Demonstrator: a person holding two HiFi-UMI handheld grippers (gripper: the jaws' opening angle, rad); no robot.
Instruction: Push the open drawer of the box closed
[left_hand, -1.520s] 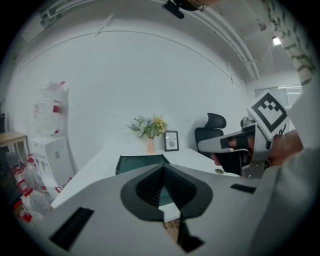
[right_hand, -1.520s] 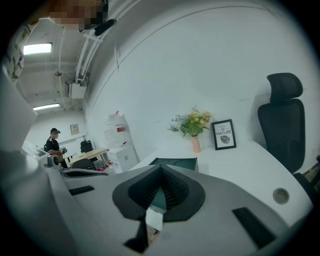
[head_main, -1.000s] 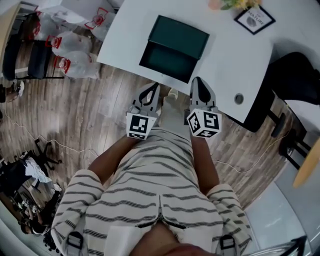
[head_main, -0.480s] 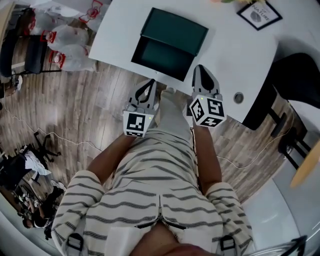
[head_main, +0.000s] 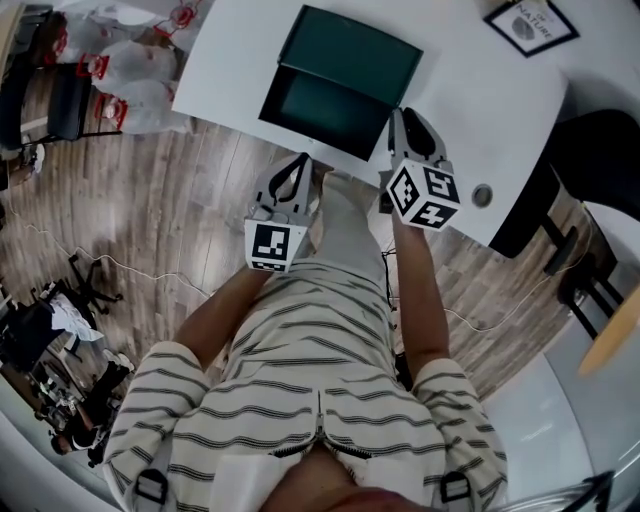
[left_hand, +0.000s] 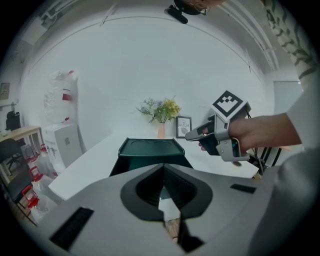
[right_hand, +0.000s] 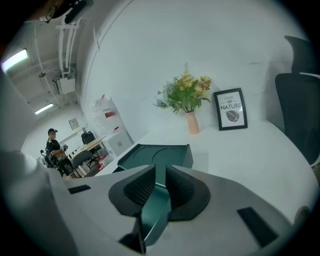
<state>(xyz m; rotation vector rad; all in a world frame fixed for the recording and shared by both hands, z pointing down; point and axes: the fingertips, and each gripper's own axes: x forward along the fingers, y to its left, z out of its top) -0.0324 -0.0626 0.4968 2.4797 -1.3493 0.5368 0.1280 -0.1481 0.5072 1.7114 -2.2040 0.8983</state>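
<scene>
Tongs first: we find the right tongs (right_hand: 159, 172) with jaws a little apart, just been opening. The dark green of the drawer (head_main: 325, 105) shows through the gap, but the pads do not press on it and nothing is gripped. From the head view, their tips sit at the drawer's right front corner, beside the box (head_main: 355, 50). We read the left tongs (left_hand: 162, 167) as closed, tips meeting, nothing between them. They hang just short of the drawer's front, left of its middle, over the wood floor (head_main: 200, 190).

The drawer stands pulled well out of the box, toward us, its inside bare. Box and drawer rest near the front edge of a white table (head_main: 480, 120).

Behind the box and to its right we note a framed picture (head_main: 530, 25) and a vase of flowers (right_hand: 192, 122). Left of the box, off the table, lie white bags (head_main: 140, 85).
</scene>
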